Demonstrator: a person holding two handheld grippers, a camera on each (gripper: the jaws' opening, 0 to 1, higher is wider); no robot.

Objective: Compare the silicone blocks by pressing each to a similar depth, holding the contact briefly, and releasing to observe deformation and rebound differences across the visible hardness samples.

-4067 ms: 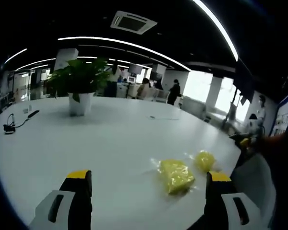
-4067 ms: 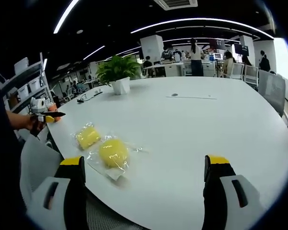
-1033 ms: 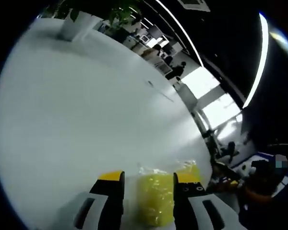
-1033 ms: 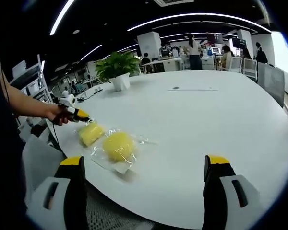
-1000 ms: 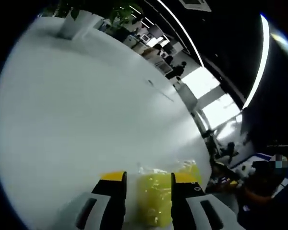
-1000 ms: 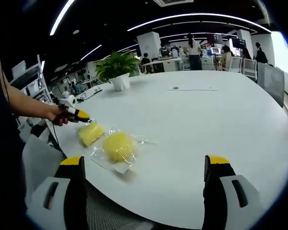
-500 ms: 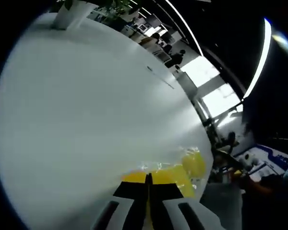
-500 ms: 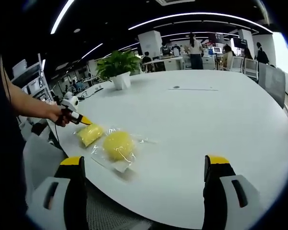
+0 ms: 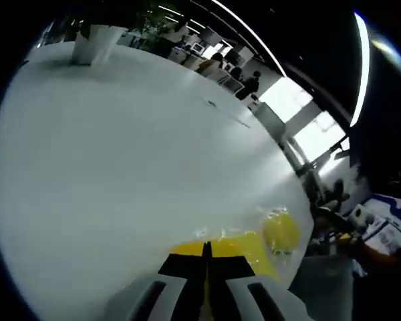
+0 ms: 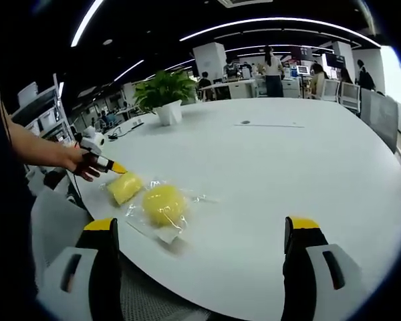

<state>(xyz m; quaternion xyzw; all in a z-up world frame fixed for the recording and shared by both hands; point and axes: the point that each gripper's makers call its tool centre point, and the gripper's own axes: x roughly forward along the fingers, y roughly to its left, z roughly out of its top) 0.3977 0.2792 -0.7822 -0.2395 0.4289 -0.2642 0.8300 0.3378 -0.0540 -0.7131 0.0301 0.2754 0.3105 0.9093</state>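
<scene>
Two yellow silicone blocks in clear plastic bags lie near the edge of the white table. The squarish block lies left of the round block in the right gripper view. A hand holds my left gripper with its tip at the squarish block's far-left end. In the left gripper view, my left gripper has its jaws pressed together, and the squarish block shows just beyond the tips, the round block farther right. My right gripper hangs open, short of the round block, with nothing between its jaws.
A potted plant stands farther back on the table, and a thin cable lies mid-table. Desks, chairs and people fill the office behind. A grey chair back stands by the table edge at the left.
A second ago my left jaws stood apart on either side of the squarish block; they have since closed together at its edge. My right gripper has stayed still and open.
</scene>
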